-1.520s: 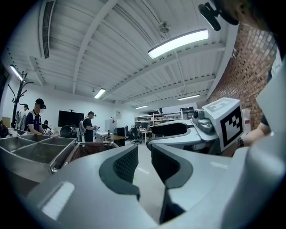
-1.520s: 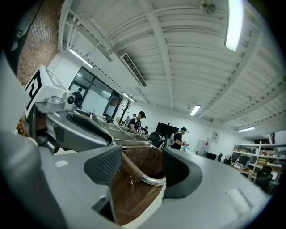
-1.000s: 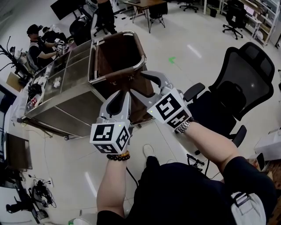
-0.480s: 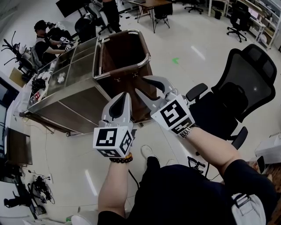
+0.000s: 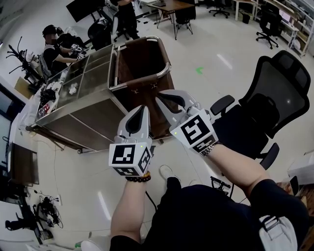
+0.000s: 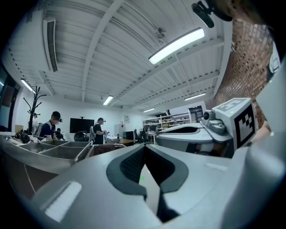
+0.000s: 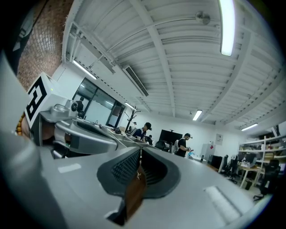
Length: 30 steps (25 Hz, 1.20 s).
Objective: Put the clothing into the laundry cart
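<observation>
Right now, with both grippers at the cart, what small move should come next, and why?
Probably draw both back and look around for clothing. The left gripper and right gripper face the cart, their jaws just shut on nothing, and no clothing shows in any view.

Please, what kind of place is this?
Probably an open office or lab workspace: a black office chair, a desk further back, and a wheeled laundry cart standing between them.

Just right of the jaws I see a black office chair (image 5: 272,105). Ahead of them there's a green floor mark (image 5: 199,70), and far off to their left a seated person (image 5: 54,49).
</observation>
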### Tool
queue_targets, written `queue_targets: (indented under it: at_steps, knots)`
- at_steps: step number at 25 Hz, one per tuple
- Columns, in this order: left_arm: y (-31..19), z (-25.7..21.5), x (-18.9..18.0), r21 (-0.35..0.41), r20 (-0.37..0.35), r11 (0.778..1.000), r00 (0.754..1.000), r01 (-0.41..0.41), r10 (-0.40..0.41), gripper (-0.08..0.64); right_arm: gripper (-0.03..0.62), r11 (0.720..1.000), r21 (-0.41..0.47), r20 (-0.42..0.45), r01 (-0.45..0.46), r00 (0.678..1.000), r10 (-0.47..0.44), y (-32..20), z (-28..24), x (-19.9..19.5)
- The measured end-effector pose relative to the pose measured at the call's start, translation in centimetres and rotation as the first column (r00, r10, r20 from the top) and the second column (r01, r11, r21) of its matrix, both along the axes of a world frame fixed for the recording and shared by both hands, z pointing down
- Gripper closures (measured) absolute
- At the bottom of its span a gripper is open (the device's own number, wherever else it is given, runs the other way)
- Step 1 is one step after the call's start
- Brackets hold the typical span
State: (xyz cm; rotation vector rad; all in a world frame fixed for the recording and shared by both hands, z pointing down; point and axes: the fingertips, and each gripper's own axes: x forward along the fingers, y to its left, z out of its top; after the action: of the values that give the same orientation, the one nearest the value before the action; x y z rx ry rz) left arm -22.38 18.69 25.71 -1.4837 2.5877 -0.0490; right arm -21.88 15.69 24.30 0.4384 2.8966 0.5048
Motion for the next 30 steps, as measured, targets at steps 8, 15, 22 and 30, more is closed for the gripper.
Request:
queue_targets:
  at_steps: [8, 15, 22, 30]
  knots:
    - [-0.1, -0.3, -0.1, -0.006, 0.016, 1.000, 1.000, 0.004, -0.004, 0.557, 0.592, 1.000, 0.002, -0.003, 0.001, 1.000, -0.001, 0.4, -0.1, 0.2]
    - [-0.3, -0.1, -0.2, -0.002, 0.025, 1.000, 1.000, 0.006, -0.006, 0.557, 0.592, 1.000, 0.006, -0.010, 0.013, 1.000, -0.013, 0.7, 0.6, 0.3]
    - [-0.3, -0.1, -0.1, -0.004, 0.024, 1.000, 1.000, 0.007, -0.007, 0.557, 0.592, 1.000, 0.003, -0.015, 0.013, 1.000, -0.013, 0.7, 0.8, 0.3]
    - [-0.4, 0.1, 0.1, -0.008, 0.021, 1.000, 1.000, 0.006, -0.006, 0.557, 0.592, 1.000, 0.005, -0.012, 0.009, 1.000, -0.009, 0.7, 0.7, 0.5]
